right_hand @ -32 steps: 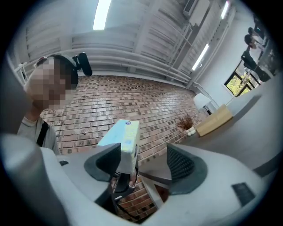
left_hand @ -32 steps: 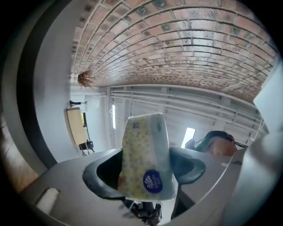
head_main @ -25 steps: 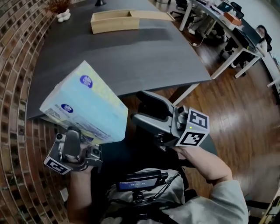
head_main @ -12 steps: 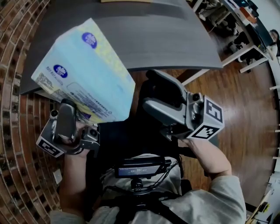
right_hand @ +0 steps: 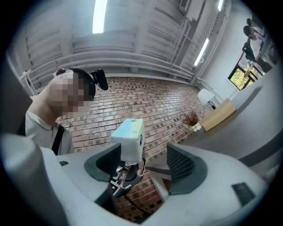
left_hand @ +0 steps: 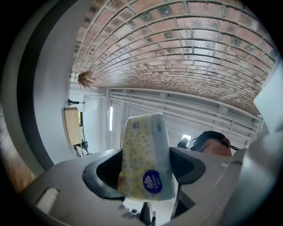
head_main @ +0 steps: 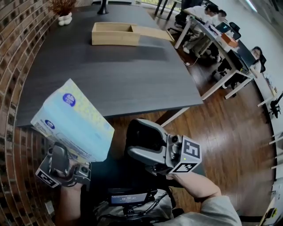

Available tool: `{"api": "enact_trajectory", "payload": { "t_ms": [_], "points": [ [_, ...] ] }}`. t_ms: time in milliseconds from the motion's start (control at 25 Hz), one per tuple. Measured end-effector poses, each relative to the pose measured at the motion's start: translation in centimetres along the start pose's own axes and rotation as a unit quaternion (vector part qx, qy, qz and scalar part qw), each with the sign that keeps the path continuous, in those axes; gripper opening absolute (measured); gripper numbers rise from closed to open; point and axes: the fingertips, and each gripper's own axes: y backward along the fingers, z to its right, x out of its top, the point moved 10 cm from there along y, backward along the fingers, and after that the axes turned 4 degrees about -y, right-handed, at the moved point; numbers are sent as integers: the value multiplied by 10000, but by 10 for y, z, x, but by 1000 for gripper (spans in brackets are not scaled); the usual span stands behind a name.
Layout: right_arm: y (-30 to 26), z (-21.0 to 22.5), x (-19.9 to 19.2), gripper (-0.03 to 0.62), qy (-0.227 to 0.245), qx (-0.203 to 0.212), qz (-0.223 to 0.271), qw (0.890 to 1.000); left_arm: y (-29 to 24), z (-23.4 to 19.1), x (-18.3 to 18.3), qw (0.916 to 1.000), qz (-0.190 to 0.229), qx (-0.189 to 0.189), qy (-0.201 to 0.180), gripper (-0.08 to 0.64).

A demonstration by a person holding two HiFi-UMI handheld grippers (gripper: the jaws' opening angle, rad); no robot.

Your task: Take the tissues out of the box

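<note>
A soft tissue pack, pale blue and yellow with round blue logos, is tilted up over the table's near left corner. My left gripper is shut on its lower end. In the left gripper view the pack fills the gap of the left gripper, pinched by both pads. My right gripper hangs open to the right of the pack, apart from it. In the right gripper view the right gripper stands wide with the pack farther off. The open wooden box sits at the table's far side.
The dark grey table stretches ahead. A brick wall runs along its left side. A dried plant in a white pot stands at the far left corner. Desks with seated people fill the right background over a wooden floor.
The head view dipped and came back up, so the wooden box shows again. My left gripper keeps its hold on the pack, now lower in view. The right gripper stays open beside it.
</note>
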Motion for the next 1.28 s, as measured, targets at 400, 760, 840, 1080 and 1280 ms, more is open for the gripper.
{"api": "enact_trajectory", "payload": {
  "t_ms": [400, 760, 840, 1080, 1280],
  "points": [
    [-1, -3, 2, 324, 268, 35, -71, 9996, -3, -1, -2, 10000, -43, -85, 5, 333],
    [-1, -6, 5, 318, 480, 25, -189, 9987, -7, 0, -7, 9999, -71, -78, 19, 333],
    [-1, -7, 5, 318, 554, 25, -207, 9982, -7, 0, -7, 9999, -84, -95, 16, 333],
    [-2, -10, 4, 318, 574, 42, -248, 9980, -8, 1, -8, 9999, -118, -85, 18, 333],
    [-2, -9, 4, 318, 598, 63, -267, 9978, -10, 1, -9, 9999, -136, -94, 8, 333]
  ]
}}
